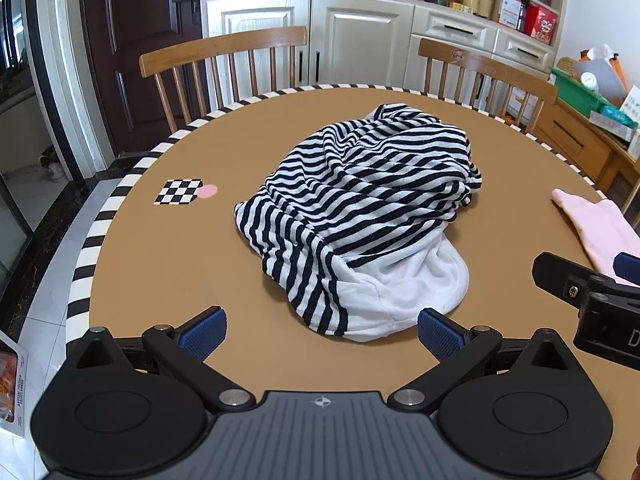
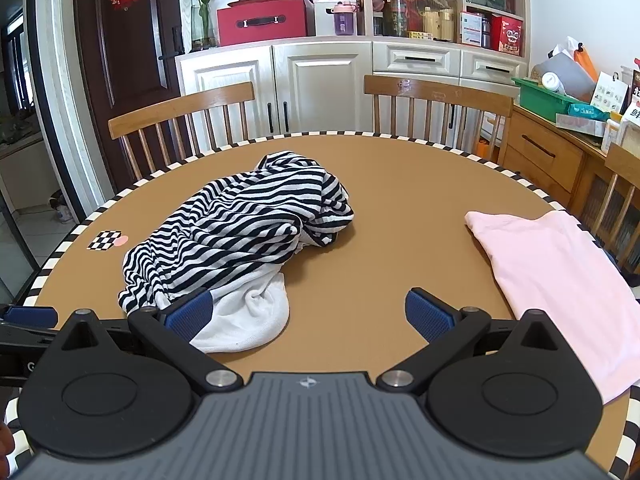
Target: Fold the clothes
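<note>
- Your left gripper (image 1: 322, 330) sits low over the near edge of the round table (image 1: 160, 248), jaws spread wide, nothing between the 2 blue pads.
- Your right gripper (image 2: 308, 312) is likewise spread wide and holds nothing; its left pad (image 2: 188, 314) overlaps the white hem of the striped garment in that view, but I can't tell whether they touch.
- The striped garment (image 1: 360, 204) lies crumpled in a heap near the table's middle, its white inner side showing at the near end.
- The pink garment (image 2: 560, 284) lies flat on your right, well apart from the heap, reaching the table's rim.
- A checkered marker (image 1: 179, 191) sits left of the heap.
- 2 wooden chairs (image 1: 224, 60) stand behind the table.
</note>
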A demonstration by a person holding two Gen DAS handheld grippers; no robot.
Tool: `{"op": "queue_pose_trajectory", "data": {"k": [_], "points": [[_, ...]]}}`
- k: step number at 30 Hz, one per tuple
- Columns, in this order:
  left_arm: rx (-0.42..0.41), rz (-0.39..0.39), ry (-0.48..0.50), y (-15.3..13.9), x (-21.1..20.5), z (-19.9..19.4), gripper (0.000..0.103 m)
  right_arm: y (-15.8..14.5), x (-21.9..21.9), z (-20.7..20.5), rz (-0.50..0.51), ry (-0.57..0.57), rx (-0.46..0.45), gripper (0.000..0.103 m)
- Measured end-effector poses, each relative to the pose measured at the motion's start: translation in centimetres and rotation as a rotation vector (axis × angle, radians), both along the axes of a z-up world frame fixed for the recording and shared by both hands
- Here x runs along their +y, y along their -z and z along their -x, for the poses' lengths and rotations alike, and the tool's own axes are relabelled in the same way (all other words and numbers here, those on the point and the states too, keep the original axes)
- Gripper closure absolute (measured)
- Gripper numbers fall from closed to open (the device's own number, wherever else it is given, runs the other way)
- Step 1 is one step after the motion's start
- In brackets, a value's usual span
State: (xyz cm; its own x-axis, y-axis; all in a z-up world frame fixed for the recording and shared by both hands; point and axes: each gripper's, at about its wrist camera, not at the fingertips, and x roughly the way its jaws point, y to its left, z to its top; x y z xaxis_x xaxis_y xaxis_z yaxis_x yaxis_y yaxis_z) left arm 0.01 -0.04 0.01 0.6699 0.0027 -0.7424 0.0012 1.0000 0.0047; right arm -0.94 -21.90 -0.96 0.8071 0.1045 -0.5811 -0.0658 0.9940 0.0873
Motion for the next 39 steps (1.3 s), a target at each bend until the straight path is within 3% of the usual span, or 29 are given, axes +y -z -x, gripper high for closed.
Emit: {"op": "queue_pose_trajectory", "data": {"k": [5, 39], "points": [[-0.024, -0.004, -0.003, 0.4, -0.4, 0.2, 0.001, 0.1, 0.1, -0.1, 0.0, 0.003, 0.0, 0.0], [0.025, 0.027, -0.012, 0.5, 0.2, -1.0, 0.001, 0.3, 0.0, -0.5, 0.002, 0.003, 0.021, 0.0]]}}
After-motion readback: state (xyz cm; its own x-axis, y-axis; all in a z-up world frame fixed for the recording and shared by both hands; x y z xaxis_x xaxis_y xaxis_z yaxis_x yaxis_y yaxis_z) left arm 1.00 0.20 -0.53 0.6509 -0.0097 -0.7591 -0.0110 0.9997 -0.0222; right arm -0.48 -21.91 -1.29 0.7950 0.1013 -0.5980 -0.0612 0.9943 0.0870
